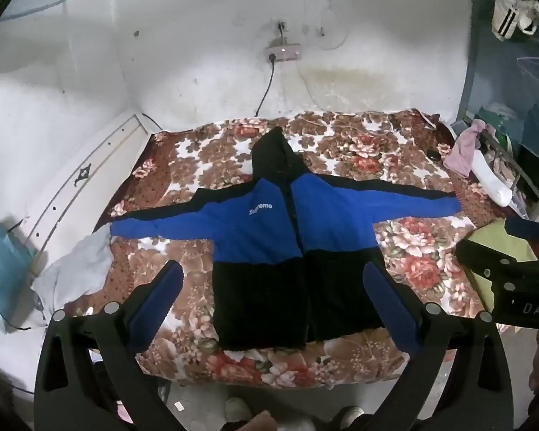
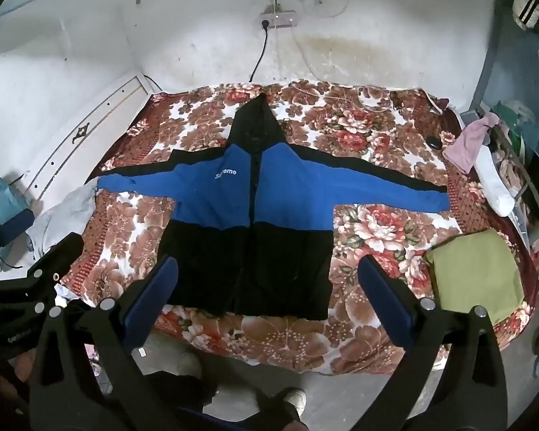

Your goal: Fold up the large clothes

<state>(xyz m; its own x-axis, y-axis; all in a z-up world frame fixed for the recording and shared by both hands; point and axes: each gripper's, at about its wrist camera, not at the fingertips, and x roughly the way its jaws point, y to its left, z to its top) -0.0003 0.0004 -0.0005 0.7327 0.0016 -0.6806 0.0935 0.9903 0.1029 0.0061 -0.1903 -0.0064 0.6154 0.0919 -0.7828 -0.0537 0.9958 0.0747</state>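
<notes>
A blue and black hooded jacket [image 1: 266,230] lies spread flat, front up, on the floral bedspread [image 1: 406,251]. Its sleeves stretch out to both sides and its hood points at the far wall. My left gripper [image 1: 273,267] hangs open above the jacket's black hem, apart from the cloth, with nothing between its blue pads [image 1: 169,287]. In the right wrist view the same jacket [image 2: 255,197] fills the middle. My right gripper [image 2: 268,260] is open too, over the hem, and holds nothing. Each gripper shows at the edge of the other's view.
A folded green cloth [image 2: 476,276] lies on the bed's near right corner. A pink cloth [image 2: 467,143] and a white sock [image 2: 496,186] hang on a rack to the right. A pale grey cloth [image 2: 64,212] is bunched by the left sleeve. A person's shoes [image 2: 294,398] stand on the floor.
</notes>
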